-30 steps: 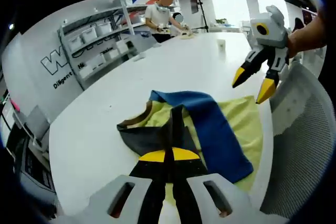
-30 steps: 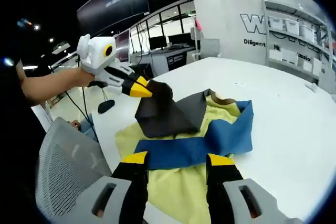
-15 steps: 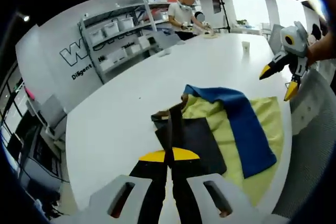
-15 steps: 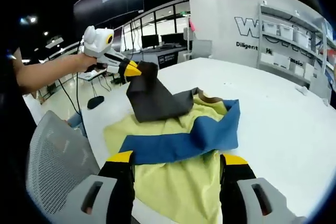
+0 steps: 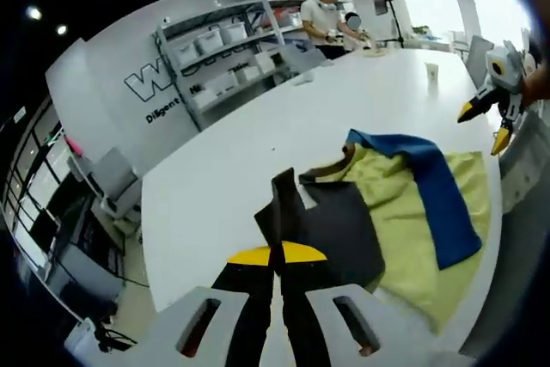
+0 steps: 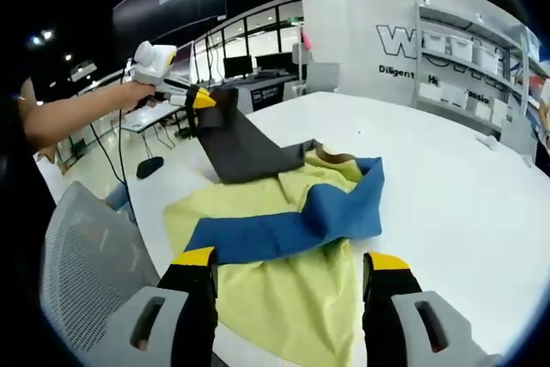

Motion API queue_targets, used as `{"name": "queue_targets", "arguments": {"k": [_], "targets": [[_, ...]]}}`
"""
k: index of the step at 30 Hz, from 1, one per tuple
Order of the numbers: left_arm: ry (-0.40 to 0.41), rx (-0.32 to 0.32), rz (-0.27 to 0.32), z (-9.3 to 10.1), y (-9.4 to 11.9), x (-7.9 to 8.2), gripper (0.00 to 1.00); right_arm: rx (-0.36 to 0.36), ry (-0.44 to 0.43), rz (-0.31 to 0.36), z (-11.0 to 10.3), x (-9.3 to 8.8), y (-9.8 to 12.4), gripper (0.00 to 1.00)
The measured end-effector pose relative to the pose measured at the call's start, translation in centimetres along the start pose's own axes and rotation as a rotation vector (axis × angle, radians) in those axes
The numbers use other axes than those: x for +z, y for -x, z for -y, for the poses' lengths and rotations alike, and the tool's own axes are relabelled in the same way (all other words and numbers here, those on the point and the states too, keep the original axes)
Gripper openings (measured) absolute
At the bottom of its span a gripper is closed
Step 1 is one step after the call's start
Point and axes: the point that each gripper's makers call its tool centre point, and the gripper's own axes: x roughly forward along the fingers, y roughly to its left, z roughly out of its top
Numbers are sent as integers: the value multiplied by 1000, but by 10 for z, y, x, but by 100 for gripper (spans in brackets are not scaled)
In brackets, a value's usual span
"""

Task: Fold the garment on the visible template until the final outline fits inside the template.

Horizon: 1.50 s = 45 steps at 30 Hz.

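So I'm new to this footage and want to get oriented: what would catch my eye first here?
The garment on the white table: pale yellow, crossed by a bright blue band, with a dark grey panel. The left claw, seen at upper left in the right gripper view, is shut on that grey panel, lifting it into a peak. The right claw hangs open near the yellow cloth.

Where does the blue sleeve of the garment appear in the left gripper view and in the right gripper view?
Left gripper view: the blue sleeve runs diagonally at right of centre, over the yellow fabric.
Right gripper view: the blue sleeve lies across the centre, just above the right claw.
Shared landmark: the dark panel held by the left claw.
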Motion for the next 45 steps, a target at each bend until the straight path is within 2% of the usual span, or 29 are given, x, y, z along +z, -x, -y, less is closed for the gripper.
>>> {"name": "queue_targets", "arguments": {"k": [6, 9, 13, 24, 29, 33, 37, 45], "targets": [[-18, 36, -23, -13, 4, -7, 2, 0, -7, -9, 0, -3, 0, 67], [-28, 64, -48, -24, 8, -15, 2, -1, -6, -15, 0, -4, -1, 67], [-11, 116, -54, -41, 14, -20, 2, 0, -3, -16, 0, -3, -2, 67], [-19, 176, -67, -60, 21, -22, 2, 5, 2, -22, -2, -4, -2, 67], [-14, 225, -79, -75, 29, -28, 3, 5, -5, -30, -2, -7, -1, 66], [-15, 221, -77, -73, 31, -27, 3, 9, -4, -32, -4, -8, -2, 66], [-22, 200, -74, -59, 26, -26, 3, 16, 5, -38, -7, -9, -4, 66], [-34, 117, -55, -20, 12, -20, 3, 22, 4, -35, -9, -7, -5, 66]]}}
